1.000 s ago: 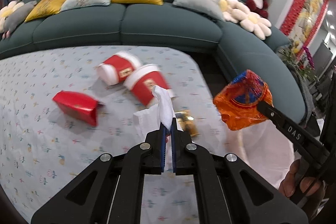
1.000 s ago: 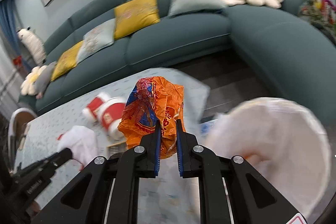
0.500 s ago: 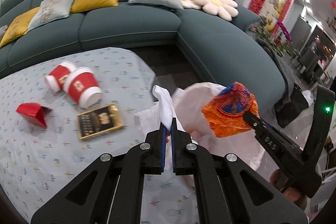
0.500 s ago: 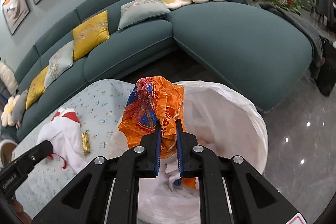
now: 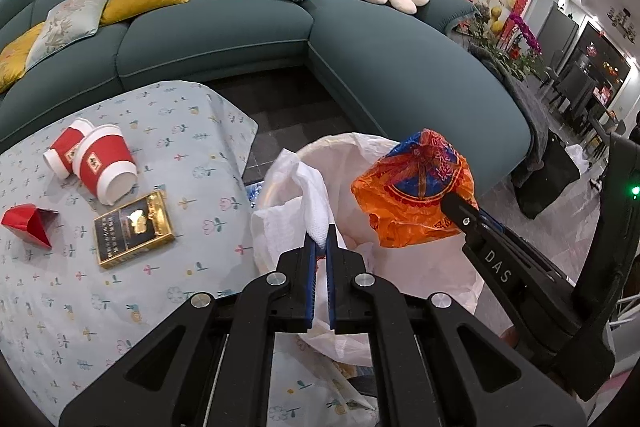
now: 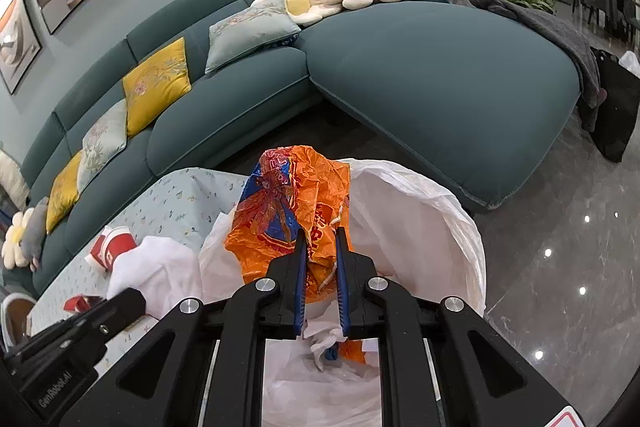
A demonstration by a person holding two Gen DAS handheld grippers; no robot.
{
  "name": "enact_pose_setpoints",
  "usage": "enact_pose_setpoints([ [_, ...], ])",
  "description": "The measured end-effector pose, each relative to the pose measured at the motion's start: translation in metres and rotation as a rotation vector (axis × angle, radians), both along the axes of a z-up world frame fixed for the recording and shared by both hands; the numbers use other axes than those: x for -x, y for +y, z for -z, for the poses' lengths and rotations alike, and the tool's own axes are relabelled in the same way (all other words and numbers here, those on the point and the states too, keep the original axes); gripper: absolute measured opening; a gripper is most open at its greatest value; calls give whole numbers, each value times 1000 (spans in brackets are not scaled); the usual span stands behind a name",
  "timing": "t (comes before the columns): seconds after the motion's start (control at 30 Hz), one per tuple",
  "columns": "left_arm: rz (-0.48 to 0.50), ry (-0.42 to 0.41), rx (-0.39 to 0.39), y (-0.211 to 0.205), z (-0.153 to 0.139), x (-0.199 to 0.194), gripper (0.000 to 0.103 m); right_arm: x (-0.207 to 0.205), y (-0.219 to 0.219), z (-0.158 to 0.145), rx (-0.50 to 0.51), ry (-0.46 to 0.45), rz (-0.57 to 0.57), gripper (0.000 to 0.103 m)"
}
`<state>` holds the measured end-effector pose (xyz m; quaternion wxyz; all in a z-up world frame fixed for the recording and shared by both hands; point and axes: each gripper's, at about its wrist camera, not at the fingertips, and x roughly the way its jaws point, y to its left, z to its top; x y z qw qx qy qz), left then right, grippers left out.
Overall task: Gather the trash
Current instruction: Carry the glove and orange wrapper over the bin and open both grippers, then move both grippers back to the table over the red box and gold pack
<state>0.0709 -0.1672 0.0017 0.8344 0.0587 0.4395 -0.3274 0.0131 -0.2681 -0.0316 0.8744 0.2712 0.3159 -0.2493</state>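
My left gripper (image 5: 319,239) is shut on a crumpled white tissue (image 5: 314,193) and holds it at the near rim of a bin lined with a white bag (image 5: 352,147). My right gripper (image 6: 322,239) is shut on an orange and blue plastic wrapper (image 6: 292,203), which also shows in the left wrist view (image 5: 416,193), held above the bag's opening (image 6: 420,223). Two red paper cups (image 5: 94,161), a red carton (image 5: 28,225) and a black and gold box (image 5: 134,227) lie on the table (image 5: 60,307).
The flower-print tablecloth ends just left of the bin. A teal corner sofa (image 5: 360,39) with cushions wraps behind the table and bin. Dark glossy floor (image 6: 560,267) lies to the right, with a black bag (image 5: 548,179) beside the sofa end.
Both grippers have swung right from over the table to the bin, carrying the tissue and the wrapper. Both stay shut on their loads.
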Motion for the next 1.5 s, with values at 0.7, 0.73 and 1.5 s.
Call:
enact_pose_setpoints([
  [0.7, -4, 36, 26, -5, 5, -4, 39, 2, -5, 1, 15, -3, 50, 30],
  [0.73, -7, 36, 28, -4, 5, -4, 40, 2, -5, 1, 16, -4, 50, 30],
  [1.5, -229, 13, 15, 84, 8, -35, 58, -19, 30, -2, 97, 35, -68, 35],
])
